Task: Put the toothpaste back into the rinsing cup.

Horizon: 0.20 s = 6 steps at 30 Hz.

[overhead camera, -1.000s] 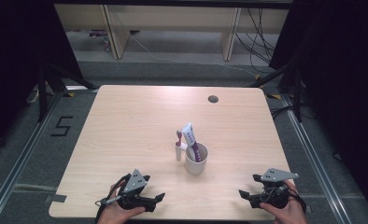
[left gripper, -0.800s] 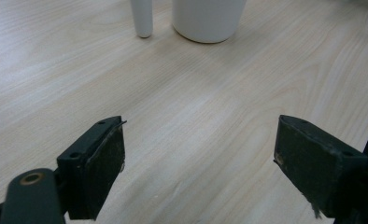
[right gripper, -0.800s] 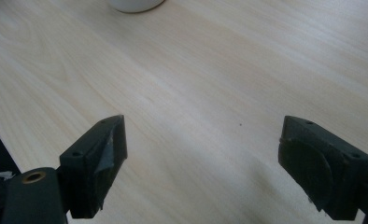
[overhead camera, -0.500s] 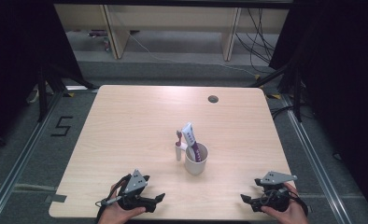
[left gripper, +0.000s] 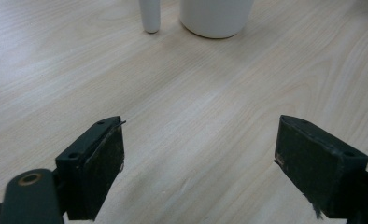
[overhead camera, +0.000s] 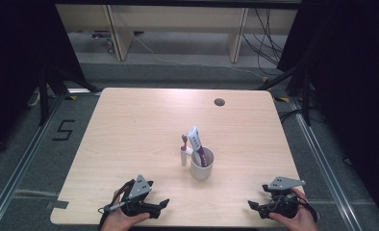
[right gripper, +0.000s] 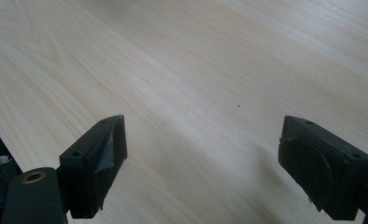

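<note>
A white cup [overhead camera: 201, 167] stands at the table's middle with a white-and-purple tube [overhead camera: 196, 140] upright in it. A toothbrush [overhead camera: 183, 149] with a pink head leans at the cup's left, its white handle end on the wood. My left gripper [overhead camera: 158, 208] lies near the front edge, left of the cup, open and holding nothing. In the left gripper view the cup's base [left gripper: 215, 18] and the white handle end [left gripper: 150, 16] sit well beyond my left gripper [left gripper: 201, 158]. My right gripper [overhead camera: 255, 208] rests at the front right, open; in the right gripper view, only bare wood lies between my right gripper [right gripper: 203, 158] jaws.
The wooden table [overhead camera: 130, 130] has a round cable hole [overhead camera: 220, 102] at the back right. Dark frame legs and cables stand on the floor behind and beside it. A "5" [overhead camera: 64, 130] is marked on the floor at the left.
My right gripper has slid a little toward the table's front edge. The left gripper and the cup have stayed put.
</note>
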Available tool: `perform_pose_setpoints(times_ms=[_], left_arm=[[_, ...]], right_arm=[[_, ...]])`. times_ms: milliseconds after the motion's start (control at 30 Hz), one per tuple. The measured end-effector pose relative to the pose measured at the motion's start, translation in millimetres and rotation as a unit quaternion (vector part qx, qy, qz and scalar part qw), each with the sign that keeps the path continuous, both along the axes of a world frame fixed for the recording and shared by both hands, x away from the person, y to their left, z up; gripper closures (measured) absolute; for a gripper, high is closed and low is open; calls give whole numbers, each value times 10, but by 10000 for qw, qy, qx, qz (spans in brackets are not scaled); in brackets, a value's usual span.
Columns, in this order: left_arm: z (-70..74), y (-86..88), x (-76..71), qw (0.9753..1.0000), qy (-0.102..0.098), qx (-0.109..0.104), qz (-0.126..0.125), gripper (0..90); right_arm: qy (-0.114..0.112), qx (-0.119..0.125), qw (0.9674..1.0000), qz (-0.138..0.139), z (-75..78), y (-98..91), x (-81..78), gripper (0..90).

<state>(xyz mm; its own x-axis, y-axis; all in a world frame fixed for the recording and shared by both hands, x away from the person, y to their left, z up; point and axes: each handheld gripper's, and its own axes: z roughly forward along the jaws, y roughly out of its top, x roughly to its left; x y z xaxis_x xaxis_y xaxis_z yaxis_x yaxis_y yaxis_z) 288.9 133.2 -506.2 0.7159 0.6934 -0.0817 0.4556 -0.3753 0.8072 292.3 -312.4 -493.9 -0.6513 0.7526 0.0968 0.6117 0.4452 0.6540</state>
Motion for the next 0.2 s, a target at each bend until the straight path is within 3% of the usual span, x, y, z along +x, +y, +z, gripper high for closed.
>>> perform_pose_setpoints(times_ms=[100, 133, 200], left_arm=[[7, 7, -1, 10000, 2, -29, -18, 155], [15, 26, 4, 10000, -6, 74, -64, 154], [14, 31, 6, 10000, -5, 74, -61, 155]], right_arm=[[-89, -4, 9999, 57, -6, -12, 23, 163], [-45, 50, 10000, 57, -12, -9, 28, 163], [-57, 40, 10000, -43, -14, 0, 13, 163]])
